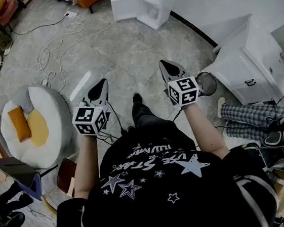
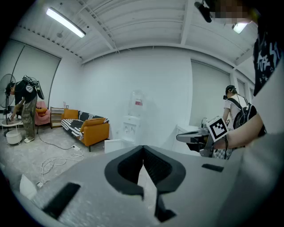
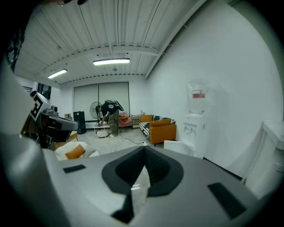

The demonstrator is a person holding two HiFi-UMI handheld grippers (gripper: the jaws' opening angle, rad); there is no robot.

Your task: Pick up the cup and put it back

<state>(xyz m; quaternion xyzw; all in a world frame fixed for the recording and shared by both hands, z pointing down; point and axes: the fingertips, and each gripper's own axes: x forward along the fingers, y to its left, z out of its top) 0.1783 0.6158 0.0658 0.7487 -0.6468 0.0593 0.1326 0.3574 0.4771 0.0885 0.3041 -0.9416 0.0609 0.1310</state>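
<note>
Your left gripper [image 1: 102, 85] has its jaws pressed together with nothing between them; your right gripper [image 1: 164, 65] is the same, closed tight on nothing; you hold both out in front of you, side by side and apart, above the grey floor [image 1: 124, 46]; ahead, against the white wall, stands a water dispenser [image 3: 197, 119], with an orange sofa [image 3: 162, 131] further along; no view shows the cup, so I cannot tell where it is.
</note>
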